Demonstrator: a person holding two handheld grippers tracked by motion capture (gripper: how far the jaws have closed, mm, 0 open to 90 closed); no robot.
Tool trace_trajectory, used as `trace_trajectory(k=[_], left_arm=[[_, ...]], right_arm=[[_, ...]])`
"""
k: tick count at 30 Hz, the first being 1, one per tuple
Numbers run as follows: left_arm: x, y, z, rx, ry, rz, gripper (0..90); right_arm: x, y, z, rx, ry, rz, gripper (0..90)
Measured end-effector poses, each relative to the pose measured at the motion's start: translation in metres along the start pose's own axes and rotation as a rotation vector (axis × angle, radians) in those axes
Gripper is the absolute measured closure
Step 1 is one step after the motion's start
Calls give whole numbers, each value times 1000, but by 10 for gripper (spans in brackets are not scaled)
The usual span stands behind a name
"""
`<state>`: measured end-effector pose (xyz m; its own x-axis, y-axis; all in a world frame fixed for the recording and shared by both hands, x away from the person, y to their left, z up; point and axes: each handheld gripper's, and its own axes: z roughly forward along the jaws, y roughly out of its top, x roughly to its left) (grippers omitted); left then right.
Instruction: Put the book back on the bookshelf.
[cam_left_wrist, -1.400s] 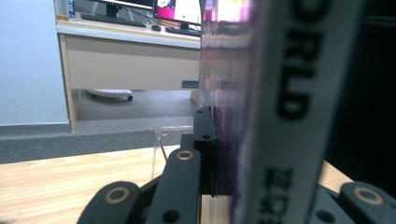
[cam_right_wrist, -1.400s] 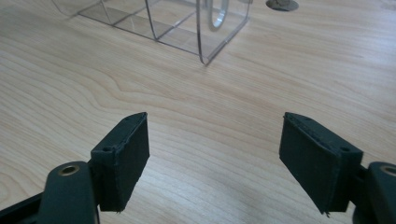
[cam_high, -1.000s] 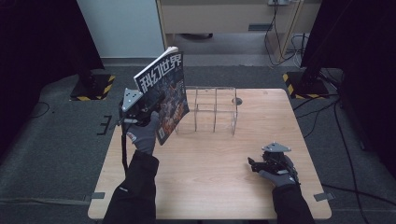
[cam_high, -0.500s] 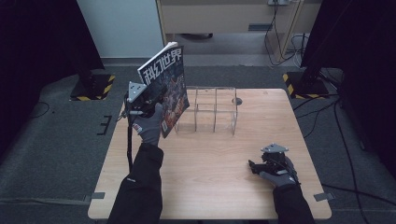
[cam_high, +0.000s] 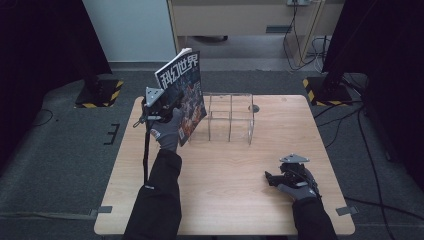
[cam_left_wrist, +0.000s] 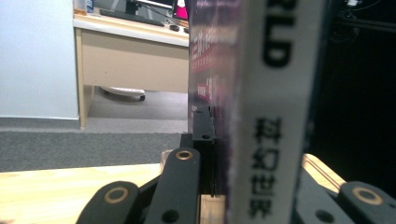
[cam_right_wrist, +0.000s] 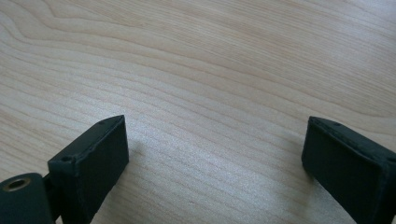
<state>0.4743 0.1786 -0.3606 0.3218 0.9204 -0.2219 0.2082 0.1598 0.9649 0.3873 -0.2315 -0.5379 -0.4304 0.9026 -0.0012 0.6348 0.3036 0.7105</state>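
Magazine (cam_high: 181, 95), upright and tilted, clamped in left gripper (cam_high: 167, 102) fingers just left of clear wire rack (cam_high: 230, 117) on table (cam_high: 225, 200); right gripper (cam_high: 272, 178), fingers just opened wide apart, empty, well right of rack.

lab/studio setup: wooden table (cam_high: 225, 200) on grey carpet (cam_high: 60, 165), black curtains (cam_high: 45, 40), hazard-taped stand bases (cam_high: 100, 93), desk (cam_left_wrist: 135, 51) w/ monitors behind.

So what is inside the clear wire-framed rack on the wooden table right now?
The clear wire-framed rack holds nothing in the compartments that show, with bare wooden table seen through them. The upright colourful magazine, clamped in the left gripper, covers its left end, so that part cannot be judged.
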Motion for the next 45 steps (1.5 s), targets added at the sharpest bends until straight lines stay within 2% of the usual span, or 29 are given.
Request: trace_trajectory(k=[2, 3, 7, 15, 24, 36, 45], left_arm=[[1, -2, 5, -10, 9, 7, 820], [1, -3, 6, 0, 8, -7, 820], [4, -8, 13, 11, 23, -9, 820], [2, -18, 26, 16, 34, 9, 820], [2, -38, 37, 5, 40, -20, 820], [12, -59, 36, -14, 37, -53, 818], [16, -75, 36, -8, 31, -85, 815]], right_arm=[[0, 0, 0, -1, 1, 0, 72], [0, 0, 0, -3, 0, 1, 71], [0, 0, 1, -4, 1, 0, 70], [0, 0, 1, -6, 4, -1, 65], [0, 0, 1, -6, 4, -1, 65], [0, 0, 1, -8, 2, 1, 63], [0, 0, 1, -8, 2, -2, 62]])
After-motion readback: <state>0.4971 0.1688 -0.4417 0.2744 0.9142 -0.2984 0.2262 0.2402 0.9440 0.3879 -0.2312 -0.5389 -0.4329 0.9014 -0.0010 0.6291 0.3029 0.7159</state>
